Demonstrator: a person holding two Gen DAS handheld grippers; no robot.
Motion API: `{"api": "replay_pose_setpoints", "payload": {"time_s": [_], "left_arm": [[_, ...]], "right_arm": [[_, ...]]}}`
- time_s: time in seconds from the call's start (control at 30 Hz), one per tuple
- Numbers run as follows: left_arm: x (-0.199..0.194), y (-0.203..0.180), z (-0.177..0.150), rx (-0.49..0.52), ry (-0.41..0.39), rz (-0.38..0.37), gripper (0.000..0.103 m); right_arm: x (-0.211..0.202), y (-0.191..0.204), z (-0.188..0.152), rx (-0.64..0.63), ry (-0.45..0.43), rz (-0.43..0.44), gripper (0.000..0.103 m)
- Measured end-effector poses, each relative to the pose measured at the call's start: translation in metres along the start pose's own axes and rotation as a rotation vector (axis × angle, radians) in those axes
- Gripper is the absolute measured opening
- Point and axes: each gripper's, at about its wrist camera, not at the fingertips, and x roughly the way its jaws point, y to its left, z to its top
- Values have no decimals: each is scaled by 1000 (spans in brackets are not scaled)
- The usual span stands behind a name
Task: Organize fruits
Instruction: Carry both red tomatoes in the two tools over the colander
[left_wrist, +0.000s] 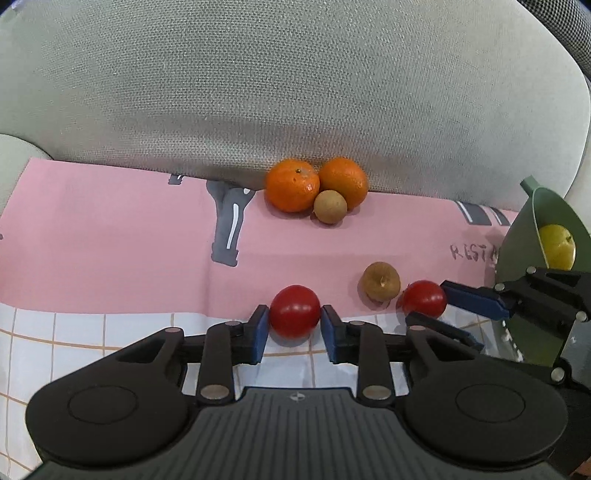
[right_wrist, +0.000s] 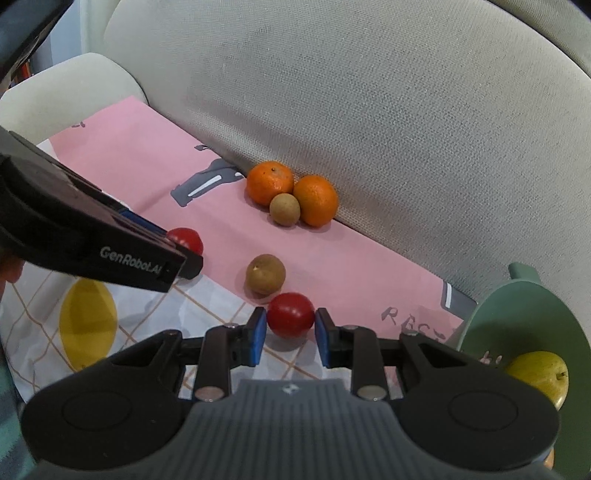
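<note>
While both sets of tongs point down at a pink-and-white cloth (left_wrist: 110, 236) spread before a grey cushion (left_wrist: 295, 92), the left tongs (left_wrist: 294, 326) are clamped on one red tomato (left_wrist: 294, 311) and the right tongs (right_wrist: 290, 334) on the other red tomato (right_wrist: 290, 314). A brown fruit (right_wrist: 265, 274) lies just beside the right-hand tomato. Two oranges (left_wrist: 292, 184) and a second brown fruit (left_wrist: 330, 206) cluster against the cushion. A yellow fruit (right_wrist: 539, 374) sits in a green bowl (right_wrist: 517, 314) at right.
</note>
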Motion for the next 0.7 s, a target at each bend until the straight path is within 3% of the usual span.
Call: {"api": "replay_pose_setpoints", "payload": {"time_s": [0.2, 0.3, 0.5, 0.63, 0.7], "left_arm": [[-16, -6, -2, -6, -18, -12, 33], [-30, -10, -4, -24, -34, -31, 33], [-53, -21, -10, -5, -47, -33, 33], [-59, -17, -16, -22, -47, -23, 33], [-61, -14, -18, -34, -46, -22, 33]], "right_arm": [[-10, -1, 2, 2, -25, -7, 24], [-21, 0, 4, -1, -45, -6, 14], [-41, 4, 2, -10, -57, 2, 14], [-47, 3, -6, 9, -54, 0, 18], [-49, 1, -11, 21, -61, -5, 27]]}}
